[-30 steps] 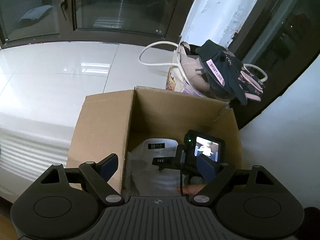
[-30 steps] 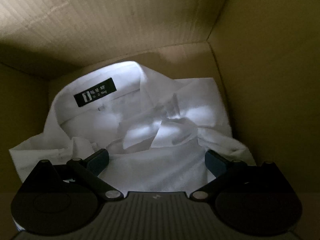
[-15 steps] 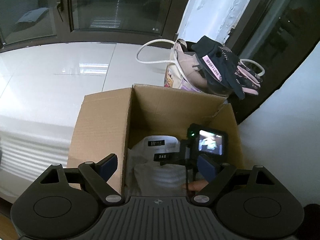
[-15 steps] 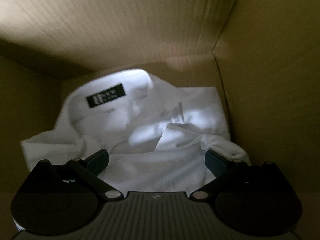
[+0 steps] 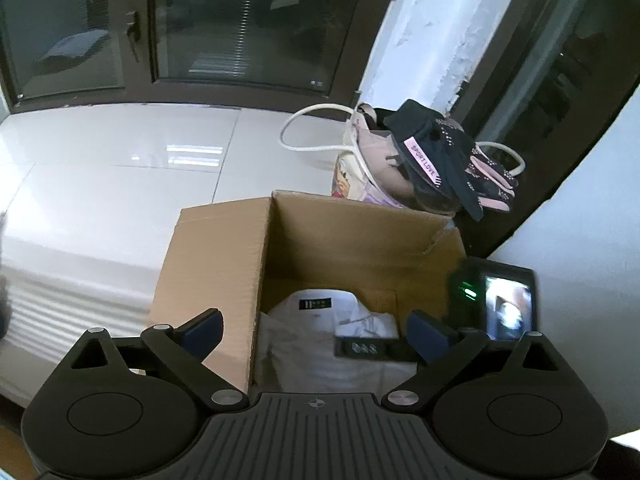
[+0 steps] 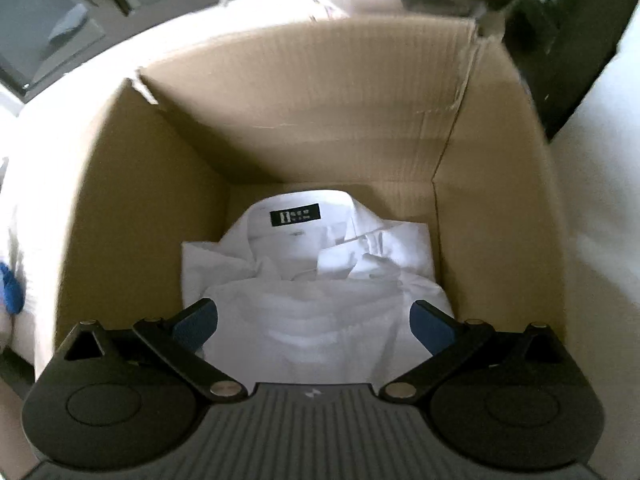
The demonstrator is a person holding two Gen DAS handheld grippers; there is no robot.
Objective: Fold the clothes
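A folded white shirt (image 6: 320, 280) with a black collar label lies at the bottom of an open cardboard box (image 6: 340, 128). My right gripper (image 6: 314, 326) is open above the box mouth, nothing between its blue pads, looking down at the shirt. In the left wrist view the same shirt (image 5: 320, 320) shows inside the box (image 5: 224, 264). My left gripper (image 5: 316, 334) is open and empty, held above the box's near left corner. The right gripper's body and lit screen (image 5: 506, 308) show at the box's right side.
Behind the box sits a pale tote bag (image 5: 372, 164) with dark and pink clothes (image 5: 444, 160) heaped on it. Glossy white floor (image 5: 120, 168) spreads to the left, dark glass doors (image 5: 248, 24) stand behind, and a white wall (image 5: 592, 240) lies to the right.
My right gripper has lifted out of the box, from deep just over the shirt to above the rim. In the left view its screen moved up and to the right.
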